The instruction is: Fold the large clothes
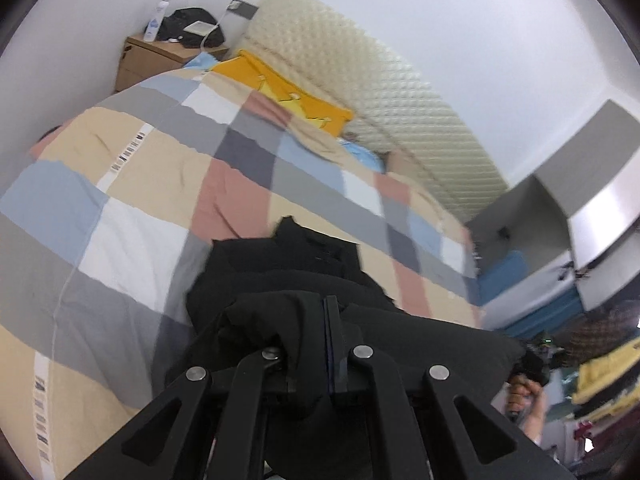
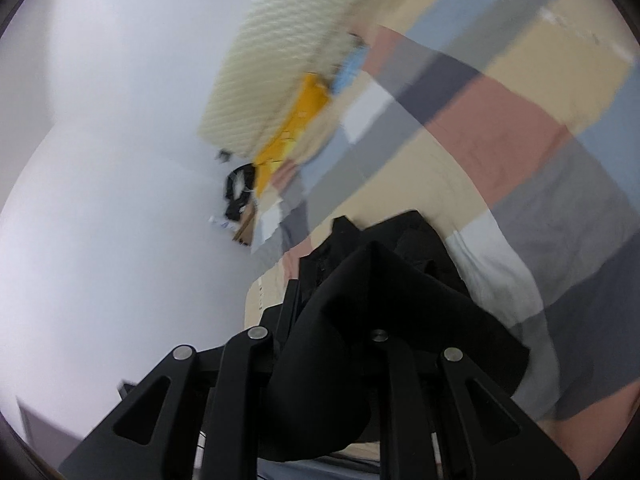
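Note:
A black garment lies bunched on the checked bedspread. My left gripper is shut on a fold of it, and the cloth drapes over the left finger. In the right wrist view the same black garment hangs over my right gripper, which is shut on it; the cloth hides the right finger, and the left finger shows. The right view is tilted and blurred. The bedspread fills its right side.
A yellow pillow and a cream quilted headboard stand at the bed's head. A wooden nightstand holds a bottle and a black bag. A grey box and piled clothes are at the right.

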`<state>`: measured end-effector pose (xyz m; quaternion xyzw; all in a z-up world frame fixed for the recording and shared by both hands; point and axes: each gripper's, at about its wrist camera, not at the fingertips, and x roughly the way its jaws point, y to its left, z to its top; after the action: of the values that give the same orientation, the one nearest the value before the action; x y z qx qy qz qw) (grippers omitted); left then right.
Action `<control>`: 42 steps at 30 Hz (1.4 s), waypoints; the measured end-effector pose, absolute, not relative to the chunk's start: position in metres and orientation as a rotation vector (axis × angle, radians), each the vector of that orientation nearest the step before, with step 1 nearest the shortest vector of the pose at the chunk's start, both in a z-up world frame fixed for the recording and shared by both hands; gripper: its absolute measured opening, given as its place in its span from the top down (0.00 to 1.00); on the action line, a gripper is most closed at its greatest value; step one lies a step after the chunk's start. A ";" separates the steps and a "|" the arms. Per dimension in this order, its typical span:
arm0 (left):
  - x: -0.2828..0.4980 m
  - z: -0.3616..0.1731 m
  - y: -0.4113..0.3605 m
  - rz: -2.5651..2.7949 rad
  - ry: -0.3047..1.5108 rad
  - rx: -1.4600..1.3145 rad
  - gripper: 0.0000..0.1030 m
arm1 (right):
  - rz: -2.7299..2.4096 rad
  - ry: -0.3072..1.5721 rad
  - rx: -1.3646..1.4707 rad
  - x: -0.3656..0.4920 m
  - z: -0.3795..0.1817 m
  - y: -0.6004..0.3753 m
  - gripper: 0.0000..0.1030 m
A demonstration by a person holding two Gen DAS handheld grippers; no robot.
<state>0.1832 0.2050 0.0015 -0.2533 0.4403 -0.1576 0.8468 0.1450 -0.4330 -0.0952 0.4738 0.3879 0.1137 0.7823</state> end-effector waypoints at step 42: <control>0.252 -0.066 0.283 -0.090 1.135 -0.691 0.42 | 0.126 0.914 0.985 0.180 -0.143 -0.472 0.32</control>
<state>0.2518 0.2834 -0.0657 -0.3207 0.5263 -0.0416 0.7864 0.1803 -0.4717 -0.1435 0.4561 0.4231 0.0583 0.7808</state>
